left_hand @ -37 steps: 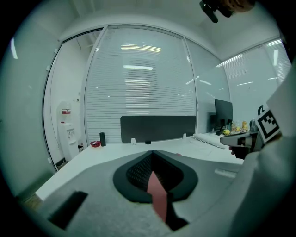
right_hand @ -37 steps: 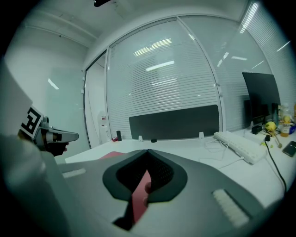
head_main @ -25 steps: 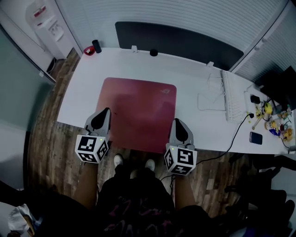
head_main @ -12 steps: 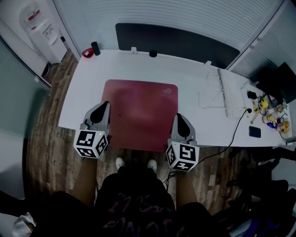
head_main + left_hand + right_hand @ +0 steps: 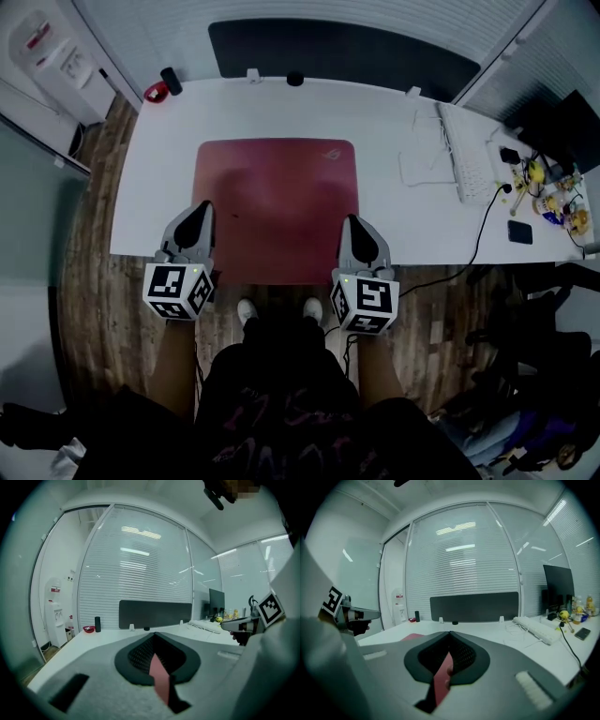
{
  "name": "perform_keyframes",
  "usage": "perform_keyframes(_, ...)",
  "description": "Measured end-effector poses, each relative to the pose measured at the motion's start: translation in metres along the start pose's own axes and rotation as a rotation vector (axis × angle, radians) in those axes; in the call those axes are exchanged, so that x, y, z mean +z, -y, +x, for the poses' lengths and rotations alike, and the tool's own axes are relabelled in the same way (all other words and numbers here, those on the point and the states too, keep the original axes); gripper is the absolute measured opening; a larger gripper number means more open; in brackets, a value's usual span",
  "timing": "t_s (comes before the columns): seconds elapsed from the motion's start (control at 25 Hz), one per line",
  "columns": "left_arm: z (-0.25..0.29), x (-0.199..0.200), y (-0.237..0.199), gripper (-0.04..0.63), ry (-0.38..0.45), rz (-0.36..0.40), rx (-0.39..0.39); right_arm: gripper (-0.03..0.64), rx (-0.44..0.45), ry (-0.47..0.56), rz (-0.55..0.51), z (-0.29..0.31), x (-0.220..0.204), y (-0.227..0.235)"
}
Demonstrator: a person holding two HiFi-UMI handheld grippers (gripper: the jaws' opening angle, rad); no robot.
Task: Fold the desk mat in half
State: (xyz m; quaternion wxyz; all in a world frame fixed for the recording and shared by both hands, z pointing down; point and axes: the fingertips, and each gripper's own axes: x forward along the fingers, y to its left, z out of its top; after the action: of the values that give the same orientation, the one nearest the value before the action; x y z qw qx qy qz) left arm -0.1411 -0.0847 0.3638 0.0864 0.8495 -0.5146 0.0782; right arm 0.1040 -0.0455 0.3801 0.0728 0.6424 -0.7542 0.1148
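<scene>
White desk [image 5: 155, 141]: red mat [image 5: 277, 202], near corners pinched in left claw [image 5: 198, 210], right claw [image 5: 352, 223].

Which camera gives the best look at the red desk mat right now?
The head view: the whole desk mat shows spread on the white desk, its near edge at the left gripper and right gripper. Each gripper view shows only a red sliver pinched between its shut jaws.

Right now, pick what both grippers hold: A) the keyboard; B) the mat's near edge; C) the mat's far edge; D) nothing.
B: the mat sits pinched between shut jaws in each gripper view, and the head view shows the left gripper and right gripper at its near edge.
</scene>
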Motion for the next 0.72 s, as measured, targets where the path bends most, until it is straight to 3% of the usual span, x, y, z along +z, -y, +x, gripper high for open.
perform_keyframes(0.72, 0.002, -0.092, -0.004, 0.002, -0.146, -0.059, 0.004, 0.008, -0.005, -0.163, 0.038, 0.002, -0.091, -0.001)
